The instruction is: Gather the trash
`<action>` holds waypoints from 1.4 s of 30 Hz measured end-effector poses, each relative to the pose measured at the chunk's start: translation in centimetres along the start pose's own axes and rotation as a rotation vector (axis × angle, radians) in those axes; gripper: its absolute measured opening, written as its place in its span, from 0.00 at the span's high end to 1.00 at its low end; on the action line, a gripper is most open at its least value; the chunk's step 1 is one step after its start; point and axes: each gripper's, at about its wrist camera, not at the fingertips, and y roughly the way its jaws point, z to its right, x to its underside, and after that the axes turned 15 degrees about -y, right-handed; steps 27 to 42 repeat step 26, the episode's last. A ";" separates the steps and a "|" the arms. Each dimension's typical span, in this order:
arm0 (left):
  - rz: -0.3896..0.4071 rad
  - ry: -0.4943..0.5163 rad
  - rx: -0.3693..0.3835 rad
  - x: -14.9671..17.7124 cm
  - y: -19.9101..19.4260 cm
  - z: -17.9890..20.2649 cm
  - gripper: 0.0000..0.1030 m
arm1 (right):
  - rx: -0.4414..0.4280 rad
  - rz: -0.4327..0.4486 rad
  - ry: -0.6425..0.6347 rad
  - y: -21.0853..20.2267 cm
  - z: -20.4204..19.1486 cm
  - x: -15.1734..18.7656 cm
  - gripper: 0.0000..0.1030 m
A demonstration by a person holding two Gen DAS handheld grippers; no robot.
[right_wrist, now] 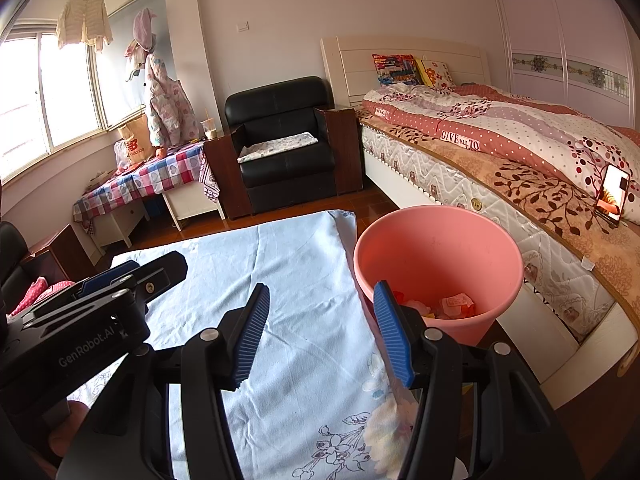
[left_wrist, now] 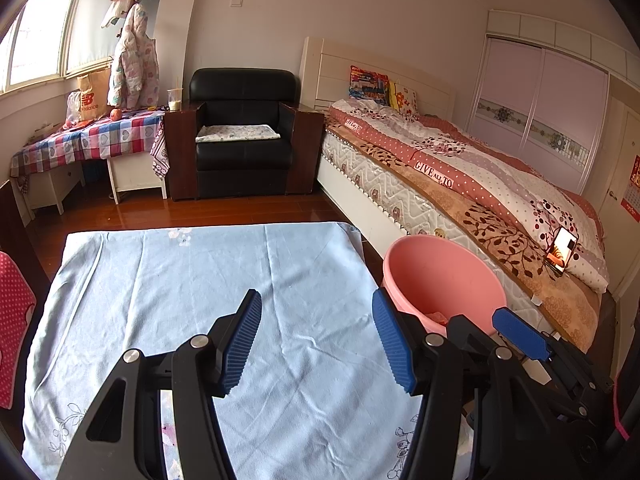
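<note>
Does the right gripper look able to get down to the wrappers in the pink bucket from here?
Probably yes. The right gripper is open and empty, the pink bucket stands open-topped just past its right finger, and nothing covers the wrappers at the bottom.

A big window (right_wrist: pixel 44 92) at the upper left lets in bright daylight. Under it stands a low table with a checked cloth (right_wrist: pixel 148 178). A black armchair (left_wrist: pixel 242 132) sits against the pale wall in the middle. On the right is a bed (left_wrist: pixel 460 168) with a pink spotted quilt, and a wardrobe (left_wrist: pixel 540 108) behind it. The floor (left_wrist: pixel 160 212) is shiny reddish wood
</note>
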 end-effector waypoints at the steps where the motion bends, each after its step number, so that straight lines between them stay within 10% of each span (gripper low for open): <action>1: 0.000 0.000 0.000 -0.1 0.0 0.1 0.44 | 0.000 0.000 0.001 0.0 0.0 0.1 0.47; 42: -0.015 -0.001 -0.016 0.3 0.2 0.1 0.44 | 0.000 -0.003 0.001 0.2 0.2 0.5 0.47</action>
